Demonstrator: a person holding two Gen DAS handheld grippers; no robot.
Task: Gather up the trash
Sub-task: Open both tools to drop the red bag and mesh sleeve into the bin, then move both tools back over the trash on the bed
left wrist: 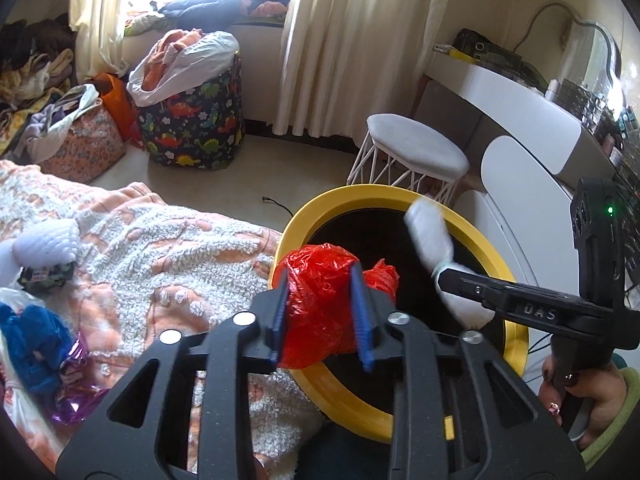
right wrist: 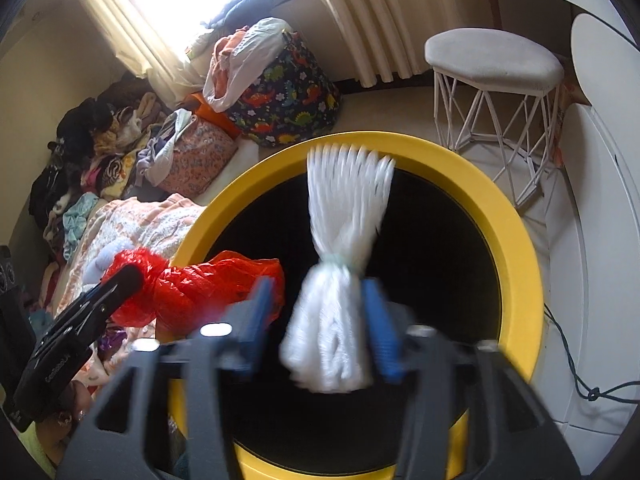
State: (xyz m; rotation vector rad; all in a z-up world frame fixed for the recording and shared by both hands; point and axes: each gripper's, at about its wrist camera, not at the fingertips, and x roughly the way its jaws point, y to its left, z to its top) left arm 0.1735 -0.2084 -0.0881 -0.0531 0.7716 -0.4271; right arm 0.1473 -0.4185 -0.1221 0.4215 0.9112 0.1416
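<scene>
Red plastic bag (left wrist: 320,300) and white bundle (right wrist: 336,312) above yellow-rimmed bin (right wrist: 472,184)
Left hand-held gripper (left wrist: 320,312) grips the bag; right hand-held gripper (right wrist: 320,320), unclenched, should clear the rim

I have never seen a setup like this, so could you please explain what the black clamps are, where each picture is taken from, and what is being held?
There is no robot here: a person holds a hand-operated two-finger clamp in each hand, each with a fisheye camera looking along its blue-padded fingers. One picture comes from the left gripper, the other from the right gripper. The left gripper's pads press a crumpled red plastic bag. A tied white plastic bundle sits between the right gripper's open jaws, blurred, apparently being let go. Both hang over a yellow-rimmed bin with a dark inside. The bin stands beside a bed with a peach blanket; a white stool and a dinosaur-print laundry basket stand beyond.
</scene>
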